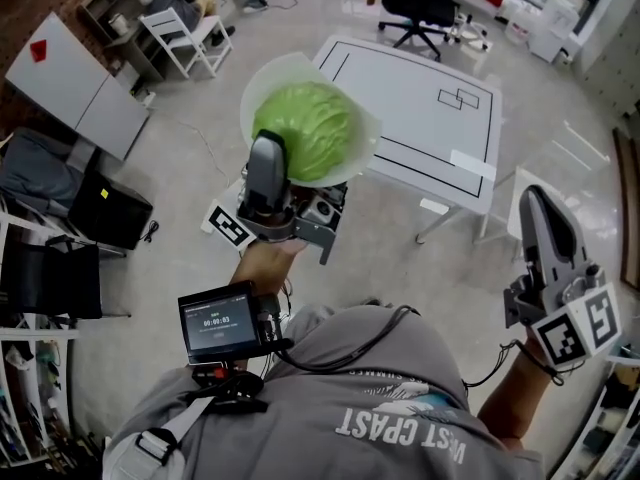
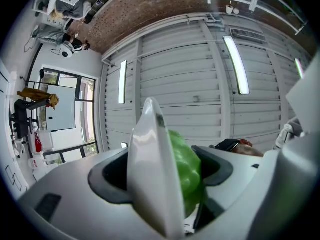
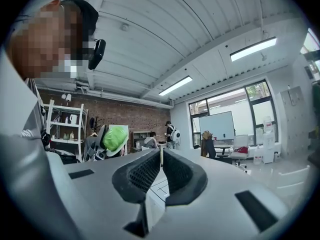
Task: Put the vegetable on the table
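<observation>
A green cabbage [image 1: 308, 126] lies in a white plate [image 1: 275, 80] that I hold raised above the floor, left of the white table [image 1: 430, 98]. My left gripper [image 1: 285, 163] is shut on them from below. In the left gripper view the plate's rim [image 2: 150, 164] and the cabbage [image 2: 187, 176] stand on edge between the two dark pads [image 2: 112, 181]. My right gripper [image 1: 548, 230] hangs at the lower right, shut, with nothing in it. In the right gripper view its jaws [image 3: 161, 170] stand together, and the cabbage [image 3: 114, 137] shows small at the left.
The table carries black outline marks and stands on a grey floor. A black office chair [image 1: 420, 8] is beyond it and a white chair [image 1: 185, 33] at the upper left. Grey cabinets [image 1: 75, 83] and a black bag [image 1: 110, 210] line the left side. A small screen [image 1: 218, 323] hangs on the person's chest.
</observation>
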The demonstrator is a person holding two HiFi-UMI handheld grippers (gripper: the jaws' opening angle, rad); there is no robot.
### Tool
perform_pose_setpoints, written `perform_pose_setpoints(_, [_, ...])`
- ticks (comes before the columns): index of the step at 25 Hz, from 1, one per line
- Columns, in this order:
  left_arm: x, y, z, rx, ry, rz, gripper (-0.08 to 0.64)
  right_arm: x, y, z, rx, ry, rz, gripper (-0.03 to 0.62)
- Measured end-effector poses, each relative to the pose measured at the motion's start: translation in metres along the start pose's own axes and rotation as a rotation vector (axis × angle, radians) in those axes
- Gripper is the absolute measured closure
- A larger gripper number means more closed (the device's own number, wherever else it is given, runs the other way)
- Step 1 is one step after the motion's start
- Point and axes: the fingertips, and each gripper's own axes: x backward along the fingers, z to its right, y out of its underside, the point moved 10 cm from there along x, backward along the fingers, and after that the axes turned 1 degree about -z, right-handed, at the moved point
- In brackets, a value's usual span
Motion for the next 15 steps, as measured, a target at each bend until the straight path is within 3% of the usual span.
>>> perform_pose_setpoints(6, [-0.006, 0.005, -0.010, -0.001, -0.035, -0.018, 0.192, -0.004, 0.005, 0.014, -0.024, -0.017, -0.008, 0.584])
perform_pose_setpoints(15, [-0.015, -0.017, -0.067, 0.068, -0.045, -0.059, 0.192, -0.046, 0.016, 0.036, -0.072, 0.058, 0.003, 0.584])
